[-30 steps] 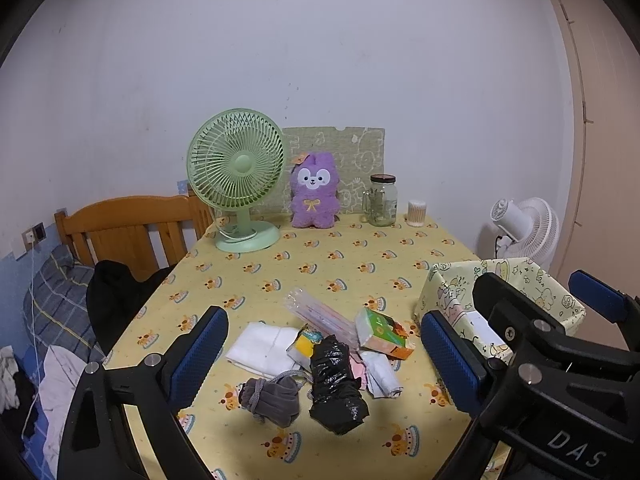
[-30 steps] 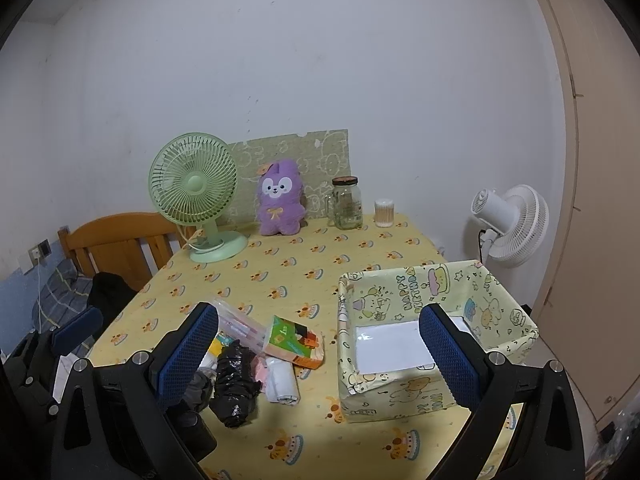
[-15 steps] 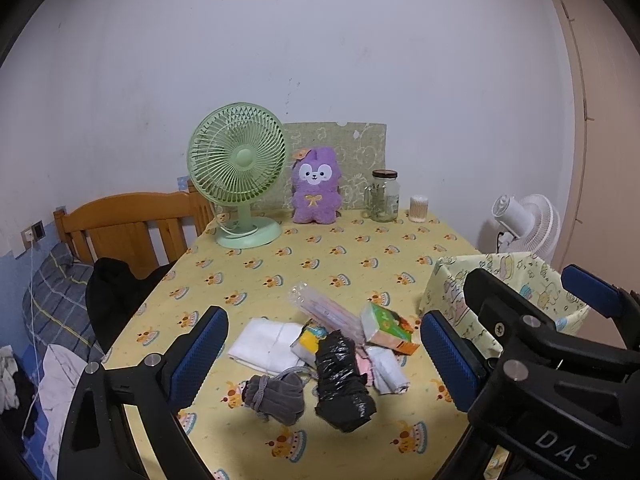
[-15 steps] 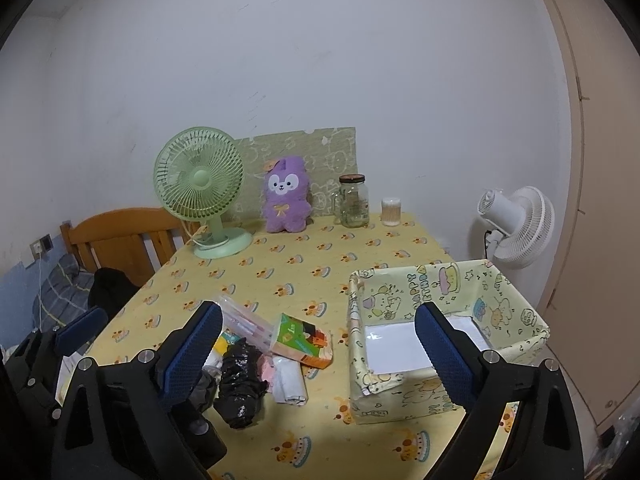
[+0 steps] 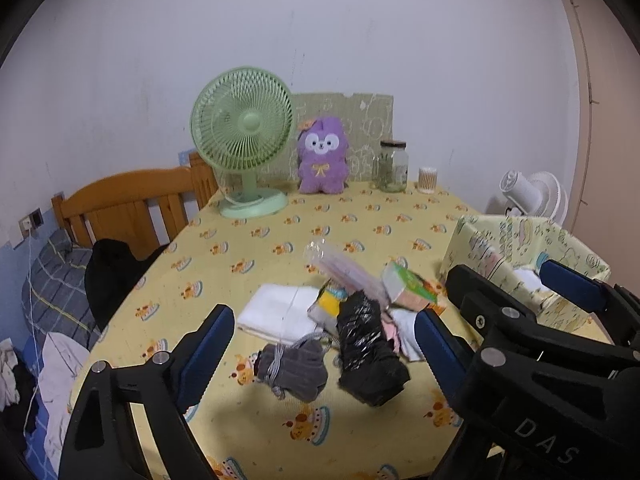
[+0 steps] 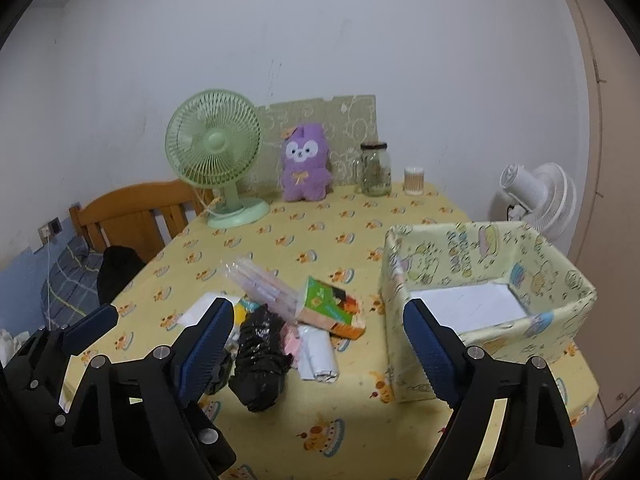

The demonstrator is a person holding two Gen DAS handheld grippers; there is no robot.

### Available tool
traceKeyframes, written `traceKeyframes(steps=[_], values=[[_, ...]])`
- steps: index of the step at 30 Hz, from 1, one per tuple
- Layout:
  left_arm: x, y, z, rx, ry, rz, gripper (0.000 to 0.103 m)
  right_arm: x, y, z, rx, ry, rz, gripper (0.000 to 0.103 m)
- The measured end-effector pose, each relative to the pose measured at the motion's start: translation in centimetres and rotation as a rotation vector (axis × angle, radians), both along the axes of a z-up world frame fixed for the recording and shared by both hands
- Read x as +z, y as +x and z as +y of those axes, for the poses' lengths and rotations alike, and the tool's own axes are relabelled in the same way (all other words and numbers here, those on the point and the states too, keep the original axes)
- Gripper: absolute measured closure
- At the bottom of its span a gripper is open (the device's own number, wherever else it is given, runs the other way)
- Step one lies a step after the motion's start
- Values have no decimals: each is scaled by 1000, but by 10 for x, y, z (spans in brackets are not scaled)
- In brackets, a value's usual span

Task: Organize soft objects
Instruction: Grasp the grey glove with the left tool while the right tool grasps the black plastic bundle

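A pile lies on the yellow tablecloth: a black crumpled bag [image 5: 370, 354] [image 6: 260, 354], a grey drawstring pouch [image 5: 294, 368], a folded white cloth [image 5: 278, 312], a white soft packet [image 6: 318, 354], a pink item [image 6: 291, 338], a green-orange carton [image 6: 330, 308] and a clear packet of straws [image 6: 262, 284]. A pale patterned fabric box [image 6: 486, 300] [image 5: 520, 264] stands to the right, with only a white base inside. My left gripper [image 5: 320, 354] is open above the pouch and bag. My right gripper [image 6: 318, 354] is open above the pile's right side. Both are empty.
A green desk fan [image 6: 218, 158], a purple plush toy [image 6: 304, 168], a glass jar [image 6: 375, 168] and a small cup of swabs [image 6: 414, 180] stand along the far edge by the wall. A wooden chair [image 5: 132, 208] is at the left. A white fan [image 6: 538, 196] stands beyond the right edge.
Both grippers have moved slightly forward and down toward the pile, which now looks larger. Both stay open and empty. Nothing on the table has moved.
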State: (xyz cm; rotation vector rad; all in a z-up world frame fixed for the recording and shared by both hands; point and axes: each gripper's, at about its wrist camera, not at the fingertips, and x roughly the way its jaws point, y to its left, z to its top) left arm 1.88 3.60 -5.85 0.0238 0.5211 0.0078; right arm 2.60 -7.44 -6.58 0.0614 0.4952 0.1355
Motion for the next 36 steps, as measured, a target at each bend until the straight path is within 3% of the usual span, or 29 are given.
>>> traceKeyframes(steps=[22,29,36], values=[[-58,39,25,27,-15,176,24,-59,44,46,70,-60,179,20],[-72,50,30,27,-22,221,30,-73,57,51,80,-52,249,30],[-82,58,37,7,-58,261,36,-84,65,58,84,-62,294,33]])
